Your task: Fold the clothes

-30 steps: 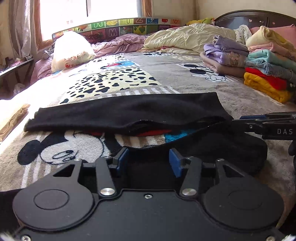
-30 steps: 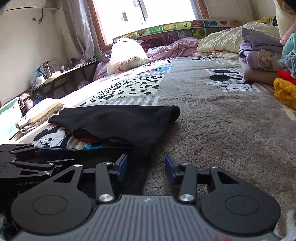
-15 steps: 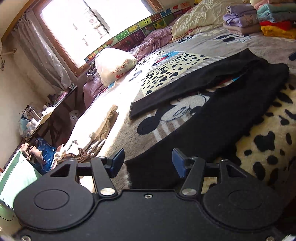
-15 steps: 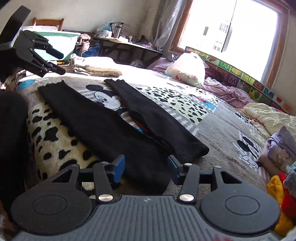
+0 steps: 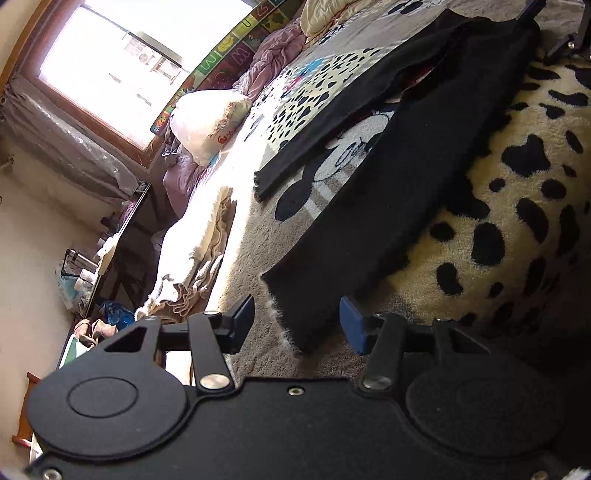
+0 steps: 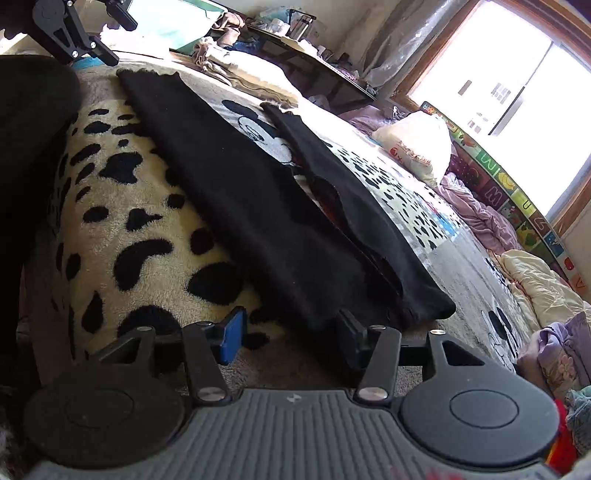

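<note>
A pair of black trousers (image 5: 388, 192) lies flat on the bed, its two legs spread in a V; it also shows in the right wrist view (image 6: 258, 214). My left gripper (image 5: 297, 320) is open, its jaws on either side of the near leg's cuff end. My right gripper (image 6: 290, 334) is open at the waist end of the trousers, just short of the cloth. The left gripper shows far off in the right wrist view (image 6: 81, 27), and the right gripper's tip shows in the left wrist view (image 5: 561, 33).
A cream blanket with black spots (image 6: 122, 229) lies beside the trousers. A white pillow (image 5: 207, 122) sits by the window. Folded cream cloth (image 5: 195, 258) lies at the bed's edge. Folded clothes (image 6: 561, 354) are stacked at the right. A cluttered side table (image 6: 303, 48) stands beyond the bed.
Both grippers have swung apart to opposite ends of the trousers, the left to the cuff end and the right to the waist end. Both stay open. The trousers have not moved.
</note>
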`<state>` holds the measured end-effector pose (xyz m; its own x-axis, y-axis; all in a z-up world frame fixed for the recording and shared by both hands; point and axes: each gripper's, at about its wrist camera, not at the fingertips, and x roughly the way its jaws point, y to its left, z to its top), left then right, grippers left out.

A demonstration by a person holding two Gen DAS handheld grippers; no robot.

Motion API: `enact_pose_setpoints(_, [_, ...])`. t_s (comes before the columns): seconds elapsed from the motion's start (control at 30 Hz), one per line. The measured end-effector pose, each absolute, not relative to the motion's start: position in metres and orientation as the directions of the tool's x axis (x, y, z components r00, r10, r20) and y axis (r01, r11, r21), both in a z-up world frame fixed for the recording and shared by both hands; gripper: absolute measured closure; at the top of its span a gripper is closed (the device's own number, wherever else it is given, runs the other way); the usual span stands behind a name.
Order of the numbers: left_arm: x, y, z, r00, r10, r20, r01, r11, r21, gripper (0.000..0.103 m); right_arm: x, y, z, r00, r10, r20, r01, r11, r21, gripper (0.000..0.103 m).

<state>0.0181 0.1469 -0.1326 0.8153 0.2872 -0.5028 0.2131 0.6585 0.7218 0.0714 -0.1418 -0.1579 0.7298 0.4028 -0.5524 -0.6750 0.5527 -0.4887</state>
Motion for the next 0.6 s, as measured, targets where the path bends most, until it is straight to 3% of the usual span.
enact_pose_setpoints(0.3, [0.029, 0.162, -0.144, 0.782, 0.325, -0.532, 0.229, 0.644, 0.730, 0.053, 0.061, -0.154, -0.159, 0.808, 0.340, -0.482, -0.582, 0.589, -0.560, 0.056])
enact_pose_setpoints(0.47, [0.035, 0.166, -0.157, 0.753, 0.335, -0.566, 0.312, 0.575, 0.756, 0.060, 0.062, -0.154, -0.162, 0.814, 0.332, -0.476, -0.573, 0.588, -0.570, 0.060])
enact_pose_setpoints(0.6, [0.035, 0.163, -0.170, 0.770, 0.338, -0.542, 0.343, 0.496, 0.797, 0.064, 0.062, -0.152, -0.164, 0.815, 0.337, -0.472, -0.574, 0.586, -0.573, 0.060])
